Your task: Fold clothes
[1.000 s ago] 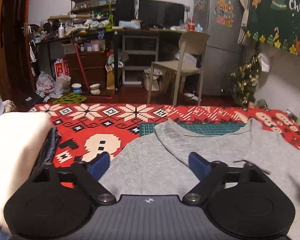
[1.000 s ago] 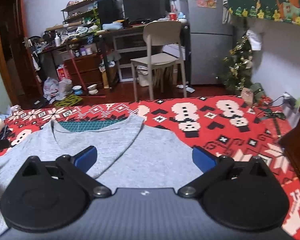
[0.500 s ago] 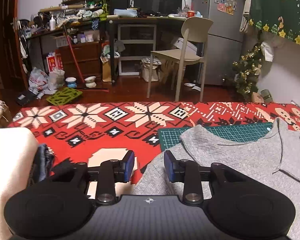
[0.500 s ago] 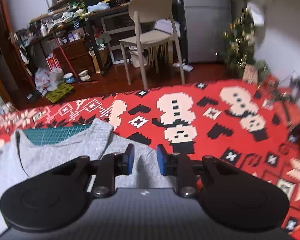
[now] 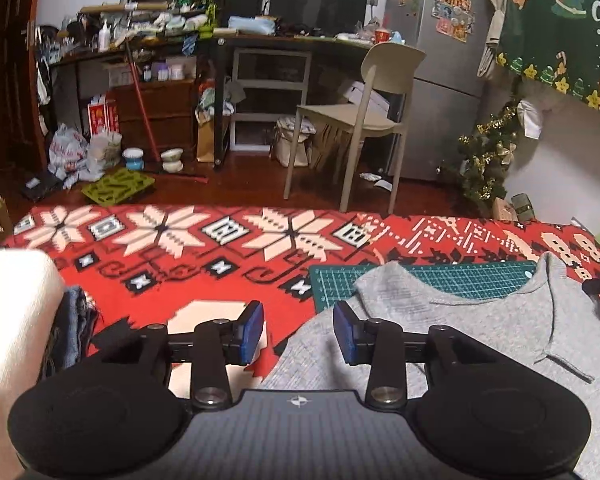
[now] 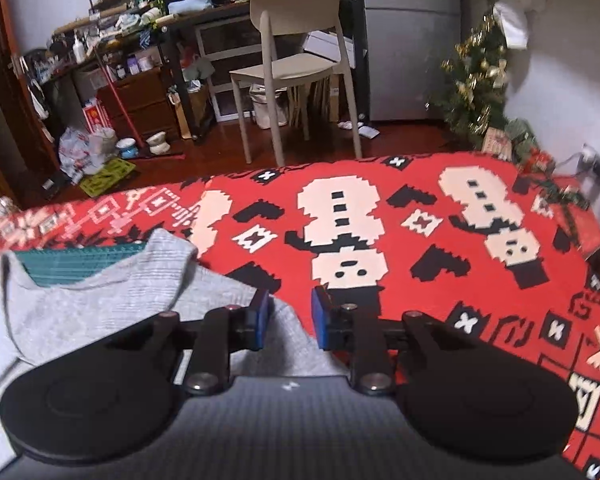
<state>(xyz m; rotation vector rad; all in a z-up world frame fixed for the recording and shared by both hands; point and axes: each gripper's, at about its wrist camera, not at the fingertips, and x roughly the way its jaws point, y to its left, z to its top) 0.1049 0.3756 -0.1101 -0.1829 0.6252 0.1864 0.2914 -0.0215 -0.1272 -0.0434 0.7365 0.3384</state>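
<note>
A grey knit sweater [image 5: 480,320] lies flat on the red patterned cloth [image 5: 180,264], neck towards the far edge, over a green cutting mat [image 5: 440,276]. My left gripper [image 5: 298,334] hovers at the sweater's left edge, its jaws partly open with a narrow gap and nothing between them. The sweater also shows in the right wrist view [image 6: 80,308]. My right gripper [image 6: 288,318] hovers at the sweater's right edge, its jaws likewise partly open and empty.
A white folded item [image 5: 12,320] and dark denim [image 5: 74,332] sit at the left. A beige chair [image 5: 356,120], a cluttered desk [image 5: 260,40], a fridge [image 5: 432,60] and a small Christmas tree [image 5: 484,160] stand beyond the table's far edge.
Both grippers narrowed from wide open to a small gap. The left moved to the sweater's left edge, the right to its right edge. The gaps widened slightly in the last half second.
</note>
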